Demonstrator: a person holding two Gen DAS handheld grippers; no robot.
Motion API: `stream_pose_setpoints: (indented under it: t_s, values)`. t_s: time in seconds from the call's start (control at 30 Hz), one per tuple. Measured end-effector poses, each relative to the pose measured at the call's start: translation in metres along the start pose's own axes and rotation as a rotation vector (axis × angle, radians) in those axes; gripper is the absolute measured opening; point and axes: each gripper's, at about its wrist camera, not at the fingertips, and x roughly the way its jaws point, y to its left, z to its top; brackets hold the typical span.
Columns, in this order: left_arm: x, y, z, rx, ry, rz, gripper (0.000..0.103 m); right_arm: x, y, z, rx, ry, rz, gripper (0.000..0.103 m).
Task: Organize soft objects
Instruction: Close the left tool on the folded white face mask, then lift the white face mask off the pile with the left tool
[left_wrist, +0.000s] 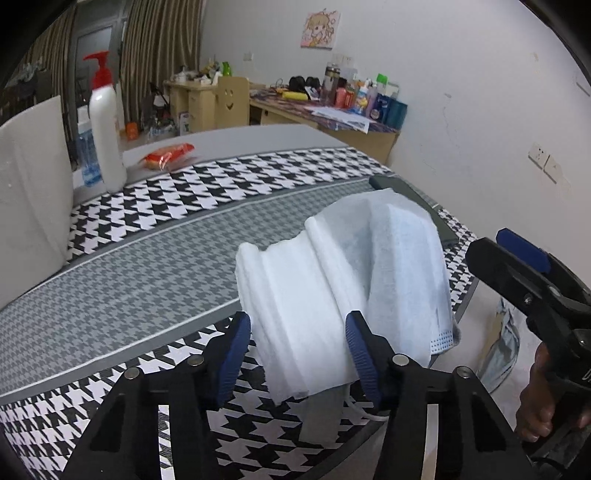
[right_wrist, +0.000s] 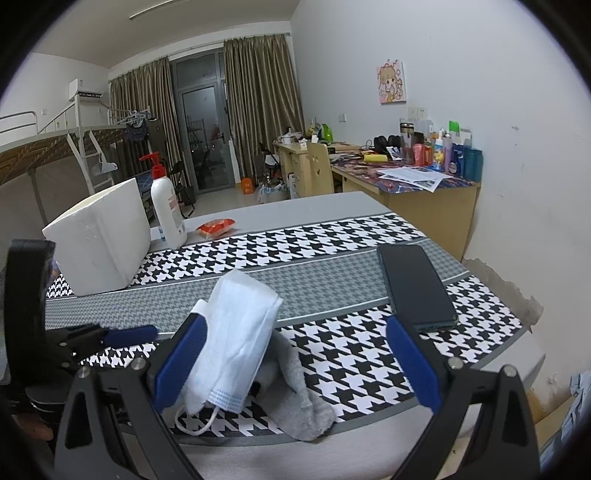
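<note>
Left gripper (left_wrist: 297, 350): black frame, ribbed blue pads, jaws apart on either side of the mask's lower fold; whether the pads touch the cloth cannot be told.

Right gripper (right_wrist: 295, 362): same build, spread wide; its left pad lies against the mask, its right pad hangs free near the phone's near end.

Face mask (right_wrist: 240, 339): thin non-woven fabric, white on one face and pale blue on the other, pleated and folded over, draped in a soft heap with a white elastic ear loop (right_wrist: 192, 421) trailing onto the cloth. It sits at the near edge of the desk, on top of the grey item.

Grey soft item (right_wrist: 303, 406): felt-like or fleecy cloth, limp, lying under and to the right of the mask at the desk's near edge.

Desk cloth (right_wrist: 332, 240): smooth, printed in bold black-and-white houndstooth bands with a finer grey houndstooth band between them.

Phone (right_wrist: 415, 284): flat dark slab, glossy, lying on the cloth to the right.

Foam box (right_wrist: 99, 236): white, blocky, matte, on the left.

Pump bottle (right_wrist: 168, 210): white plastic, red pump head, upright beside the box.

Red packet (right_wrist: 216, 226): crinkled wrapper on the bare grey desk top (right_wrist: 295, 210).

Room: white walls, brown curtains (right_wrist: 258, 96), a cluttered wooden side desk (right_wrist: 436, 199), a cartoon picture (right_wrist: 391, 81).
</note>
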Motion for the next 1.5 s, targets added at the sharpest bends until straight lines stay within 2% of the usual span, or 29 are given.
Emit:
stream_pose_setpoints:
  t_s: [0.3,0.43,0.6,0.83,1.13,1.5]
  values:
    - [0.012,-0.009,-0.001,0.031,0.045,-0.004,0.031,0.005,-0.004,-0.001,0.012,0.013,-0.001,0.099]
    - [0.014,-0.009,0.0,0.037,0.044,-0.003,0.019,0.007,-0.005,-0.002,0.017,0.022,0.001,0.099]
    - [0.012,-0.006,0.001,0.034,0.037,-0.001,0.009,0.008,-0.005,-0.003,0.02,0.026,0.003,0.099]
    - [0.001,-0.002,0.001,0.026,0.017,-0.03,0.003,0.009,-0.003,-0.003,0.019,0.026,0.0,0.099]
    - [-0.03,0.001,0.007,0.03,-0.057,-0.03,0.003,0.004,-0.003,-0.002,0.024,0.014,-0.003,0.099]
    - [-0.068,0.022,0.008,-0.001,-0.143,0.037,0.003,0.0,0.002,-0.001,0.021,0.001,0.009,0.099]
